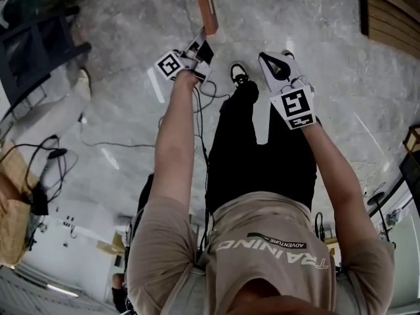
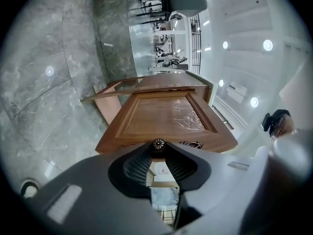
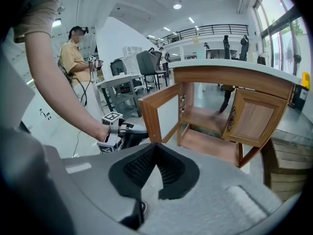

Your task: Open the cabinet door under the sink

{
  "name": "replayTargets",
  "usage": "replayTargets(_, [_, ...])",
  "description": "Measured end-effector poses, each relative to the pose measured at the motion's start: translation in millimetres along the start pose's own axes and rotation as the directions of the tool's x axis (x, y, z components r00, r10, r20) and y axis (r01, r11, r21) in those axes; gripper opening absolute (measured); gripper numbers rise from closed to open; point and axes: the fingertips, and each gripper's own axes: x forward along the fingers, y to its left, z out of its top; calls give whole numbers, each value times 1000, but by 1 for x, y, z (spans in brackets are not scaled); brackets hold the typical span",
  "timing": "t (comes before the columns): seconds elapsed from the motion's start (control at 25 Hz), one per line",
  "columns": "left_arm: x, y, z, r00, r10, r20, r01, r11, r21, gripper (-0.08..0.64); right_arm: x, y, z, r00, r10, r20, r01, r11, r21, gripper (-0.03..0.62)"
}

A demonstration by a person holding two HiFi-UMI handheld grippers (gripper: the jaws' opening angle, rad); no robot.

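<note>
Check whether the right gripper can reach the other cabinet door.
Probably yes: the right gripper is empty and nothing stands between it and the other door; the left gripper, clamped on the knob of the open door, sits aside.

Floor (image 1: 125, 25): grey stone-look tiles with pale veining, glossy, showing reflections of lamps. Black cable (image 1: 105, 144) trails loose across it. Dark chair frame (image 1: 36, 51) at one edge of the head view; slatted wooden panel (image 1: 394, 15) in the far corner. In the right gripper view: tall white wall (image 3: 117, 35), white ceiling with round downlights (image 3: 177, 6), and an upper gallery behind a dark railing (image 3: 215, 30). Big windows (image 3: 281, 28) on the right side, with daylight coming in. Grey office chair (image 3: 148, 62) stands beside a pale work table (image 3: 117, 84). Stacked timber boards (image 3: 288, 165) low at the right edge. The room is bright overall.
</note>
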Motion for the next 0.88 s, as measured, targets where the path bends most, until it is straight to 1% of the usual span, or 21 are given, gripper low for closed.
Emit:
replayTargets(0.08, [-1, 1, 0, 1000, 17, 16, -17, 1000, -2, 106, -5, 2, 1, 1000, -2, -2, 2, 1000, 8, 2])
replayTargets(0.16, [-2, 1, 3, 999, 34, 32, -35, 999, 14, 104, -11, 2, 2, 1000, -3, 2, 3, 1000, 8, 2])
replayTargets(0.24, [-4, -1, 3, 997, 36, 67, -37, 999, 12, 109, -17, -1, -1, 1000, -4, 5, 4, 1000, 3, 2])
replayTargets(0.28, [-7, -2, 0, 995, 34, 90, -35, 999, 5, 99, -20, -4, -4, 1000, -8, 2, 8, 1000, 1, 2])
replayTargets(0.36, [-15, -1, -11, 991, 47, 125, -47, 999, -6, 21, -29, -12, -13, 1000, -25, -8, 25, 1000, 8, 2])
replayTargets(0.4, [-19, -1, -20, 990, 63, 129, -62, 998, -6, 14, -34, -15, -15, 999, -34, -9, 34, 999, 16, 2])
replayTargets(0.48, [-24, -4, -41, 990, 95, 103, -96, 995, 2, 14, -44, -21, -17, 999, -48, -1, 48, 998, 29, 2])
replayTargets(0.52, [-27, -6, -53, 990, 118, 78, -120, 993, 17, 14, -49, -24, -17, 999, -53, 2, 53, 998, 31, 2])
replayTargets(0.56, [-30, -6, -64, 987, 155, 47, -158, 986, 60, 14, -54, -27, -18, 998, -57, 4, 57, 998, 31, 3])
replayTargets(0.6, [-35, -5, -74, 978, 207, 11, -207, 969, 138, 14, -60, -29, -20, 998, -61, 2, 61, 998, 30, 2])
replayTargets(0.64, [-41, -4, -83, 964, 264, -21, -253, 940, 230, 14, -65, -31, -21, 998, -66, -1, 66, 997, 28, 2])
replayTargets(0.68, [-45, -5, -92, 950, 309, -45, -282, 909, 306, 14, -69, -33, -22, 998, -70, -4, 70, 997, 25, 2])
replayTargets(0.72, [-47, -10, -102, 941, 331, -62, -291, 892, 344, 14, -73, -35, -23, 997, -73, -7, 73, 997, 18, 2])
replayTargets(0.76, [-47, -16, -114, 940, 332, -75, -287, 892, 350, 14, -77, -36, -23, 997, -74, -10, 74, 997, 10, 2])
replayTargets(0.88, [-36, -48, -148, 953, 286, -104, -238, 914, 327, 14, -91, -38, -21, 997, -72, -14, 72, 997, 9, 2])
